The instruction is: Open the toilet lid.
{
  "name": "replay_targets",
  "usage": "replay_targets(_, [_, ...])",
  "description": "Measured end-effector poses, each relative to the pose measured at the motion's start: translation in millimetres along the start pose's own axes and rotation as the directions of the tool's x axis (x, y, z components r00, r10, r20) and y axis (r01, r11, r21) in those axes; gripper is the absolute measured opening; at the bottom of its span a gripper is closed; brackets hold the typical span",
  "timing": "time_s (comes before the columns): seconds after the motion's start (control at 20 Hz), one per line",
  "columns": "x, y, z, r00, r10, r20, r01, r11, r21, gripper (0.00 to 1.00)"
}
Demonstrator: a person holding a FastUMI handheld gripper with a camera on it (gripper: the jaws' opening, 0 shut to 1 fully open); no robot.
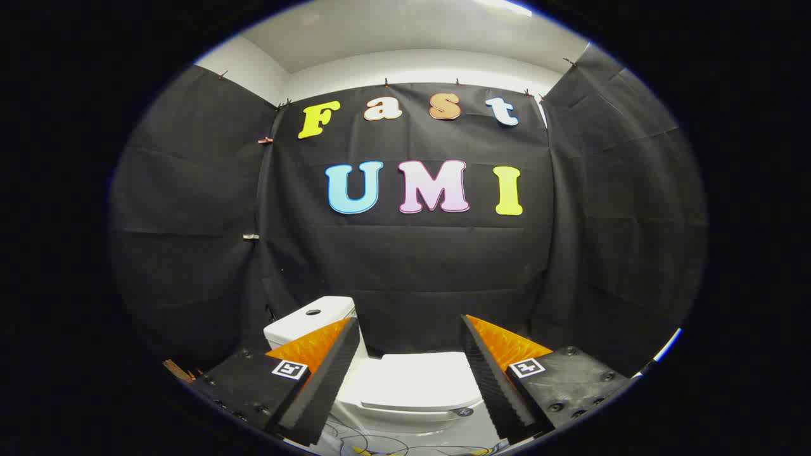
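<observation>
Your tool [412, 354] sits near, its two fingers [320, 386] spread wide apart with nothing between them but open air. Just beyond and below them you have the toilet, its lid [421, 383] lying flat and closed on the bowl, showing in the gap between the fingers. The tank [304, 320] stands farther off to the left, behind the left finger, against the booth wall [412, 266]. The floor [405, 443] lies nearest, under the bowl's front edge.

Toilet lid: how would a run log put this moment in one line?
toilet lid: closed | claw: open, above, not touching | step: lifting not begun
</observation>
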State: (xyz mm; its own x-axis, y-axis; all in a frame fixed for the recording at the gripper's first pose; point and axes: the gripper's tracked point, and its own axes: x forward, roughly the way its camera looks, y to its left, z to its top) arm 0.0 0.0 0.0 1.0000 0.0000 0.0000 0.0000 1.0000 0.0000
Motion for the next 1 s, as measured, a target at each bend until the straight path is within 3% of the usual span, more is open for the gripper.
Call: replay_targets(1.0, [-1,-12,2,1.0,-0.02,0.001,0.02,1.0,-0.001,0.99])
